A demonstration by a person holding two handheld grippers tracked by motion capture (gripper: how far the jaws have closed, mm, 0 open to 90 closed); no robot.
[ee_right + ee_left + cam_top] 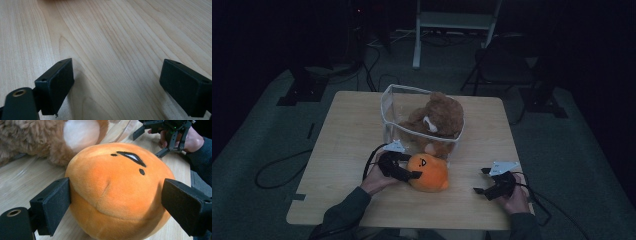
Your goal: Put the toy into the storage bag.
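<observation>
Left gripper (115,202) jaws spread wide around the orange plush (117,192), pads at its flanks, not squeezing; plush rests on the table (342,130), just in front of the clear bin (388,107) holding a brown teddy (439,117). Right gripper (492,181), well right of the plush, is open and empty.

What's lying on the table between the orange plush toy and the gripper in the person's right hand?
Nothing: the high view shows bare wooden table between the orange plush toy and the right gripper.
</observation>
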